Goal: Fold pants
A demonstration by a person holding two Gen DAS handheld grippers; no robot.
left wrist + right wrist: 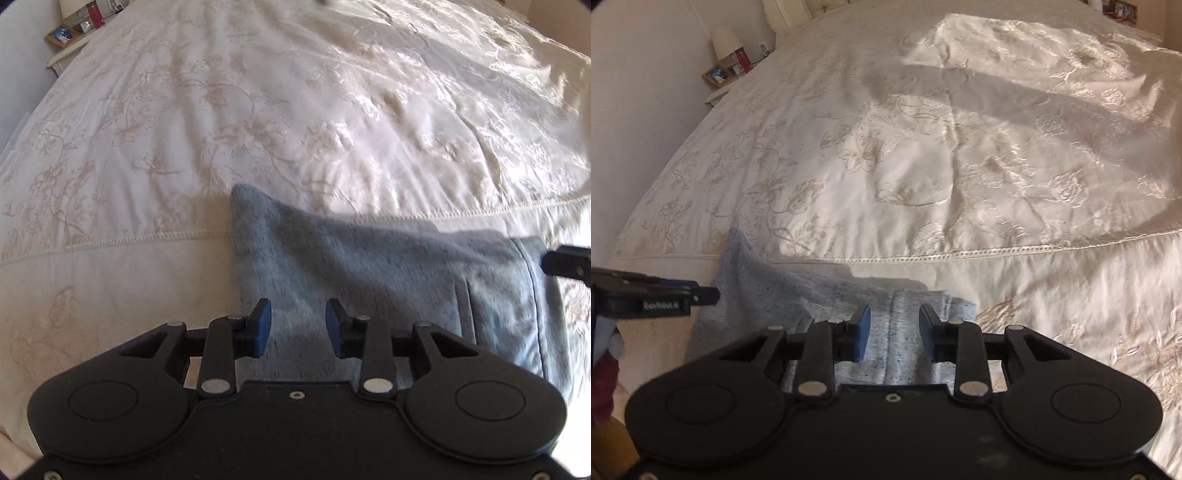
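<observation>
Folded pants point(369, 273) on a bed, seen from both wrist cameras. The pants are a soft, fleecy grey-blue knit with a faint darker fleck, lying as a flat, roughly four-sided bundle near the close edge of the bed. In the left wrist view a stitched seam and a narrow pocket-like slit run down the right part of the fabric; the far left corner stands up in a blunt point. The bedspread point(258, 110) is cream, satin-like and glossy where sunlight strikes it, embroidered with trailing flowers and crossed by a band of openwork stitching just beyond the pants. The left gripper point(298, 328) hangs above the pants with its blue-padded jaws partly apart and nothing between them. The right gripper point(894, 332) is likewise partly open and empty, over the seamed end of the pants point(849, 295). Each gripper's tip enters the other's view at the frame edge. A nightstand point(718, 94) at the far corner carries a lamp point(726, 42) and a framed picture point(716, 75).
</observation>
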